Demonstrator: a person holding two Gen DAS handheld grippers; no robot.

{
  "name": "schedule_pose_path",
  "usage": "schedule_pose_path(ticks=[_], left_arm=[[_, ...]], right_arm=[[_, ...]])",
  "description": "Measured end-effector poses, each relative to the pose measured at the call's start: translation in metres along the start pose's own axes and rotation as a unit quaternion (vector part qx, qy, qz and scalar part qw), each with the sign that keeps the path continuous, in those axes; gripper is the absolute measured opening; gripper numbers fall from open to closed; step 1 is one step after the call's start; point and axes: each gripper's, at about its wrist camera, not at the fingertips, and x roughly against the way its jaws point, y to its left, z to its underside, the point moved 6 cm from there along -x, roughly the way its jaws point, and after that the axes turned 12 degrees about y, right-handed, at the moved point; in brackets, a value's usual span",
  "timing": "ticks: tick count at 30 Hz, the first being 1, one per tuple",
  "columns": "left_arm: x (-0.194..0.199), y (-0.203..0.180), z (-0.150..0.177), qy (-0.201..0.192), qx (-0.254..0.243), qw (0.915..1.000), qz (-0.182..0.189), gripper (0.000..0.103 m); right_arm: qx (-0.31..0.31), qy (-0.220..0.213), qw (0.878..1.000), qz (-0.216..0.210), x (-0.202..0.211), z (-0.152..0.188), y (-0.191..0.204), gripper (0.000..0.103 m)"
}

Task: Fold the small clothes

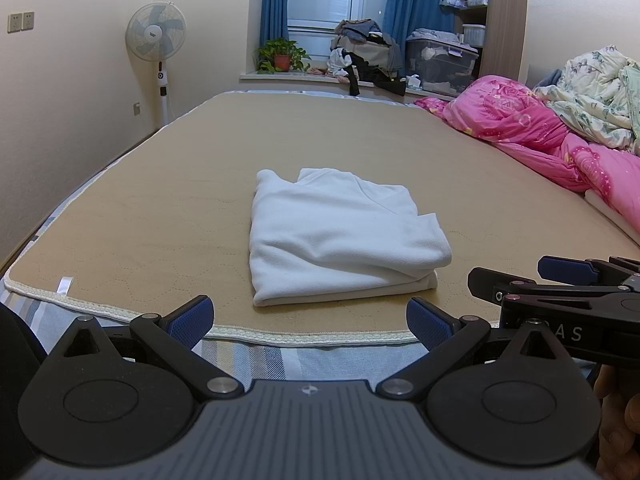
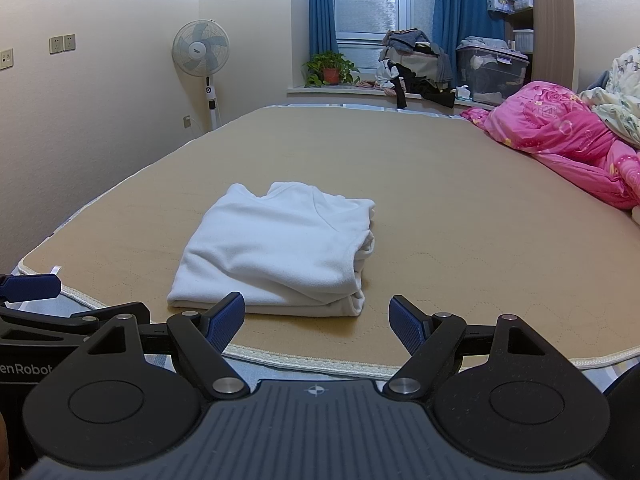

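While the folded white garment [image 1: 340, 236] lies mid-frame on the tan mattress pad [image 1: 160, 200], possibly a fleece top, left gripper [image 1: 310, 316] and right gripper [image 2: 316, 320] hover apart, jaws spread, empty.

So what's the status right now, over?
Both tongs, left and right, open, empty. White garment folded on tan mat, untouched. Nothing in the way.

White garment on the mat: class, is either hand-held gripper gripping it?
No. The white garment lies folded on the mat, apart from the open left hand-held gripper and the open right hand-held gripper.
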Motion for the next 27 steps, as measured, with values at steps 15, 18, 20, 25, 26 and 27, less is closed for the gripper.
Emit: schedule_pose_path(ticks=[15, 18, 20, 25, 26, 27], left_arm=[[-0.0044, 0.0066, -0.0024, 0.003, -0.005, 1.0000, 0.003, 0.103], [-0.0053, 0.0072, -0.0026, 0.002, -0.005, 1.0000, 0.004, 0.103], [-0.0058, 0.0074, -0.0027, 0.002, -0.006, 1.0000, 0.003, 0.103], [-0.0061, 0.0077, -0.0028, 0.001, -0.006, 1.0000, 0.003, 0.103], [-0.0065, 0.0081, -0.0030, 0.002, -0.006, 1.0000, 0.003, 0.103], [-0.0068, 0.0085, -0.0031, 0.002, -0.006, 1.0000, 0.003, 0.103]], right_arm=[[-0.003, 0.004, 1.000, 0.000, -0.0017, 0.0034, 0.0010, 0.080], [-0.002, 0.005, 1.000, 0.001, -0.0019, 0.0041, 0.0017, 0.080], [-0.003, 0.006, 1.000, 0.002, -0.0025, 0.0052, 0.0023, 0.080], [-0.003, 0.006, 1.000, 0.002, -0.0024, 0.0055, 0.0015, 0.080], [-0.003, 0.006, 1.000, 0.002, -0.0023, 0.0058, 0.0014, 0.080], [-0.003, 0.006, 1.000, 0.001, -0.0022, 0.0056, 0.0011, 0.080]])
